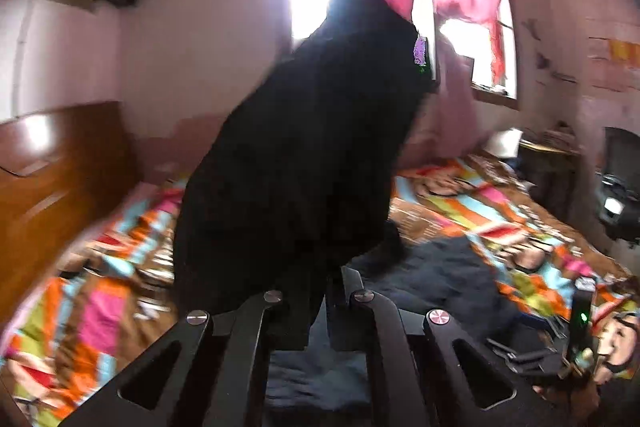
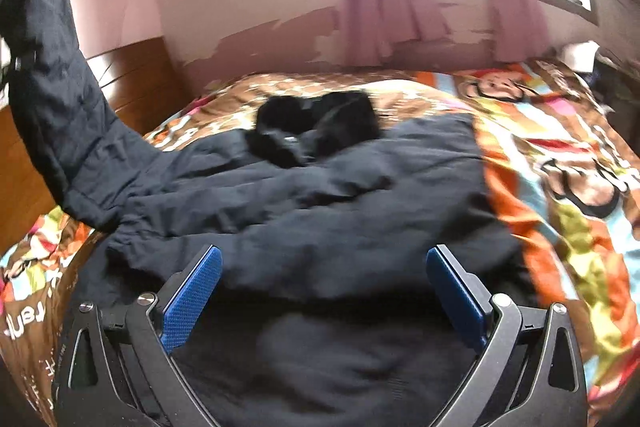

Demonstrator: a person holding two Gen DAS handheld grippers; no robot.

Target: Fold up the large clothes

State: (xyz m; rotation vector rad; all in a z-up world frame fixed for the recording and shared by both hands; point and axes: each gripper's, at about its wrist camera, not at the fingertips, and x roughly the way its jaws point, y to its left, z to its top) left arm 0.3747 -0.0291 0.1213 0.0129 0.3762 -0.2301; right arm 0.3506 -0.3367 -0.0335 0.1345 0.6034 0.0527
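Pink walls, a bright window with pink curtains (image 2: 384, 15) and a patchwork bedspread (image 2: 560, 163) frame our work on the bed. Our left gripper (image 1: 320, 303) is clamped shut on a sleeve (image 1: 304, 131) of the dark padded jacket (image 2: 320, 211), and that sleeve rises ahead of the fingers as a tall black flap. Our right gripper (image 2: 324, 291) hangs with its blue pads (image 2: 192, 299) spread wide, nothing between them, just above the jacket body spread flat below. We judge the sleeve fold is in hand; next the sleeve should be carried across the body and laid down. Beyond the fingertips lies the black collar (image 2: 316, 127); the wooden headboard (image 1: 60, 179) stands left, and open bedspread lies right.
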